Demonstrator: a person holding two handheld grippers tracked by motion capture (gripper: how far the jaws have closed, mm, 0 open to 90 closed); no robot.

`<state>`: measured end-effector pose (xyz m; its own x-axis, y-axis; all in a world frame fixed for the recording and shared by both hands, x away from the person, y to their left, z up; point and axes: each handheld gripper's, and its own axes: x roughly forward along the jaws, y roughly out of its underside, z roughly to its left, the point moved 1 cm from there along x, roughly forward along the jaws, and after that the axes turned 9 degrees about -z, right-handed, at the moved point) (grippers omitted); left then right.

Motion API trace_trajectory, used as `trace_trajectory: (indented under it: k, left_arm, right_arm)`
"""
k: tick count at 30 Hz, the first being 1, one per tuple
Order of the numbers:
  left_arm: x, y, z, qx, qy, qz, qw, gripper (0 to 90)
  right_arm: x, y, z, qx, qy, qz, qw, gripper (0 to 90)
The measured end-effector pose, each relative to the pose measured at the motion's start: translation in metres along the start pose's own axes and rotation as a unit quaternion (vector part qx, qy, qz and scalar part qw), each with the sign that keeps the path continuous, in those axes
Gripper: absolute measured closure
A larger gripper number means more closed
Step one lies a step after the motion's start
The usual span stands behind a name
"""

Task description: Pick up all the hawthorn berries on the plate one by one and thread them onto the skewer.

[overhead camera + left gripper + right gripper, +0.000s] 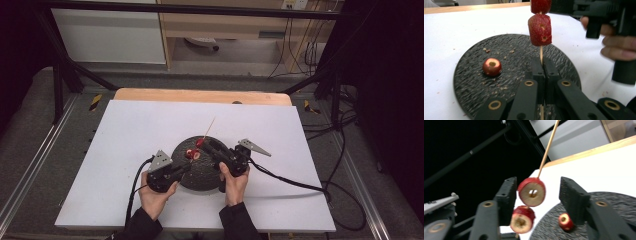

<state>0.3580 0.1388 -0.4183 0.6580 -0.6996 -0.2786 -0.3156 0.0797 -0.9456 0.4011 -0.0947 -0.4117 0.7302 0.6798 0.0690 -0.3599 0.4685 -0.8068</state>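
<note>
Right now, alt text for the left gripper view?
The left gripper is shut on a thin wooden skewer standing upright, with two red fruit pieces threaded on it. Behind, a third fruit piece lies on a crumb-strewn dark round plate.

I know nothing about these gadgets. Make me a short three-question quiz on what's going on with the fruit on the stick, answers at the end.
1. True or false: the left gripper is shut on the wooden skewer.
2. How many red fruit pieces sit on the skewer, and how many lie loose on the black round plate?
3. The right gripper stands: A) clamped on the upper fruit piece; B) open, with that piece between its fingers; C) resting flat on the plate.

Key
1. True: the skewer runs up between its closed fingers.
2. Two on the skewer, the upper one and the lower fruit piece; one loose fruit piece on the plate.
3. B: there are gaps on both sides.
</note>
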Motion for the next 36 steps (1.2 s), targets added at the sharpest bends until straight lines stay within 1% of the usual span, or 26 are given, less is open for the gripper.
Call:
trace_trajectory:
  k: [2,4,7,9,11,13,15,18,20,23,25,27,29,32,36]
  left_arm:
    - [-0.004,0.002,0.003,0.004,-0.001,0.007,1.0,88.7]
    - [-0.008,0.004,0.006,0.009,-0.002,0.012,0.9999,88.7]
    - [-0.016,0.007,0.011,0.024,-0.004,0.025,0.9994,88.7]
    - [-0.021,0.009,0.016,0.027,-0.003,0.033,0.9991,88.6]
    - [-0.025,0.011,0.02,0.032,0.001,0.04,0.9987,88.6]
    - [-0.031,0.013,0.024,0.034,0.003,0.046,0.9983,88.5]
    - [-0.036,0.014,0.028,0.034,0.002,0.05,0.9982,88.5]
    - [-0.046,0.016,0.033,0.037,-0.002,0.055,0.9978,88.5]
    - [-0.053,0.017,0.036,0.043,-0.005,0.06,0.9973,88.5]
    - [-0.061,0.019,0.042,0.044,-0.006,0.067,0.9968,88.5]
    - [-0.066,0.021,0.046,0.041,-0.007,0.07,0.9966,88.4]
    - [-0.07,0.023,0.05,0.04,-0.005,0.073,0.9965,88.4]
    - [-0.074,0.025,0.053,0.042,-0.004,0.079,0.996,88.4]
    - [-0.078,0.028,0.057,0.04,-0.002,0.081,0.9959,88.4]
    - [-0.081,0.029,0.062,0.034,-0.001,0.078,0.9964,88.4]
  right_arm:
    - [-0.003,-0.003,-0.002,-0.017,0.004,0.014,0.9998,36.9]
    - [-0.006,-0.005,-0.006,-0.027,0.008,0.033,0.9991,32.2]
    - [-0.012,-0.006,-0.015,-0.048,0.016,0.063,0.9968,23.0]
    - [-0.016,-0.006,-0.02,-0.057,0.023,0.084,0.9946,17.8]
    - [-0.019,-0.006,-0.024,-0.071,0.03,0.107,0.9912,13.8]
    - [-0.021,-0.006,-0.027,-0.089,0.035,0.136,0.9862,10.2]
    - [-0.022,-0.006,-0.029,-0.108,0.034,0.16,0.9806,9.2]
    - [-0.023,-0.005,-0.031,-0.126,0.042,0.191,0.9726,6.7]
    - [-0.023,-0.005,-0.032,-0.134,0.044,0.207,0.9682,5.6]
    - [-0.023,-0.006,-0.033,-0.142,0.046,0.223,0.9634,4.2]
    - [-0.022,-0.006,-0.032,-0.152,0.047,0.234,0.959,3.5]
    - [-0.02,-0.007,-0.032,-0.157,0.047,0.241,0.9566,3.2]
    - [-0.018,-0.009,-0.03,-0.168,0.049,0.251,0.9521,2.9]
    - [-0.012,-0.011,-0.025,-0.178,0.048,0.261,0.9475,3.0]
    - [0.0,-0.015,-0.018,-0.189,0.05,0.276,0.9411,3.4]
